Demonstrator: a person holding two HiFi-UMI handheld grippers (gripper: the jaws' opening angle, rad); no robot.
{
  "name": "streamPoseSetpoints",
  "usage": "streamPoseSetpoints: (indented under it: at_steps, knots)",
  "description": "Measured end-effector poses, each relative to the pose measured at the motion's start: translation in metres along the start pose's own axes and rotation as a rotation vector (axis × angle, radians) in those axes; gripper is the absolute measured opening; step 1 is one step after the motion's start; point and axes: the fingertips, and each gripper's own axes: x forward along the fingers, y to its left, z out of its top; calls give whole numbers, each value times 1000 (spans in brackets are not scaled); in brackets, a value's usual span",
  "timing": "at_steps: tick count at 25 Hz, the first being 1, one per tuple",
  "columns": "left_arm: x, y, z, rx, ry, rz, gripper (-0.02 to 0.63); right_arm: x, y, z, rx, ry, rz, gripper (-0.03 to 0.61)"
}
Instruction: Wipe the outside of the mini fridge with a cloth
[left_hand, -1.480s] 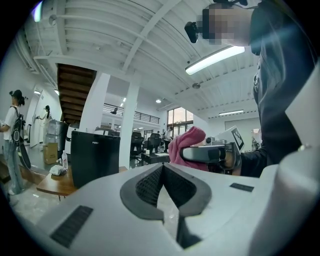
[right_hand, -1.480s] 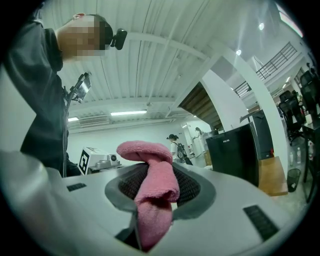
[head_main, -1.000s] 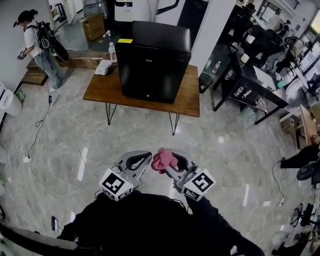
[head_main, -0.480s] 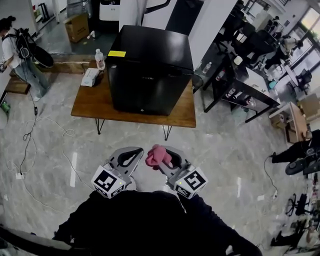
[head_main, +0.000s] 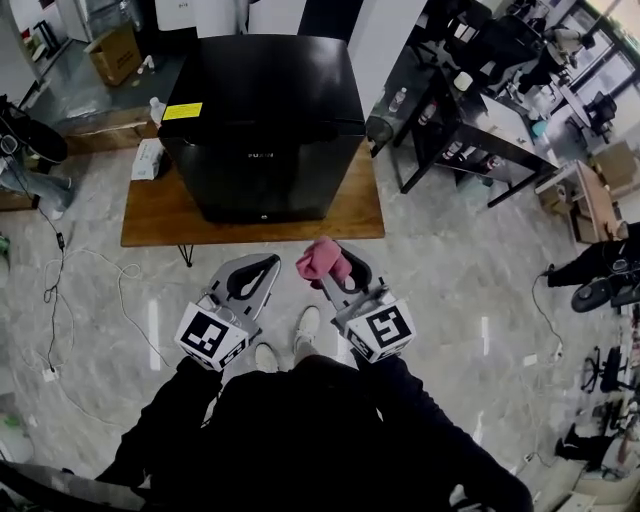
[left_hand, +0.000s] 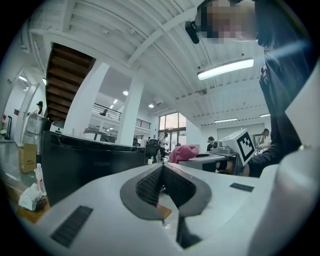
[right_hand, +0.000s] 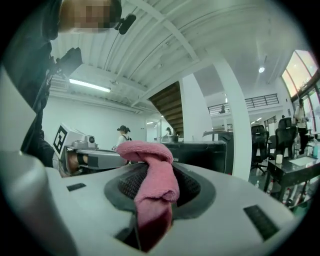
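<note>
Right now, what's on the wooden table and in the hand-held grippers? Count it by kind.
Mini fridge: 1
Water bottle: 1
Tissue pack: 1
Pink cloth, in the right hand-held gripper: 1
Total: 4

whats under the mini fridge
A wooden table carries the mini fridge, with bare tabletop showing around its base. The patch of tabletop directly beneath the fridge is covered, so nothing there can be seen.

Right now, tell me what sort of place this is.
Probably an open-plan office or lab workspace: black desks crowded with gear stand on the right, cables trail across the tiled floor, and a mini fridge sits on a wooden table.
</note>
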Motion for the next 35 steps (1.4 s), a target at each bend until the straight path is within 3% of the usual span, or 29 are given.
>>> streamPoseSetpoints:
  at_steps: [5,7,15,20,22,26,35]
  knots:
    - [55,22,10,33,-5,65,6,29,-62,14,-20,-66,-28,135]
    - [78,26,15,49,-1,82,6,38,-85,19,-81,-64,-35,135]
    - [148,63,29,107,-19,198,6,94,-145,26,-583,-31,-97,135]
    - [158,86,11,91,-3,244,6,129,-160,-5,-867,29,-165,137]
    - [161,95,2,77,5,240,6,137,-162,-13,-948,7,-208,138]
    - [175,106,-20,69,17,204,6,145,-166,-34,-987,-33,-258,138]
    - [183,128,-95,26,39,152,6,160,-162,-96,-992,-37,-278,137]
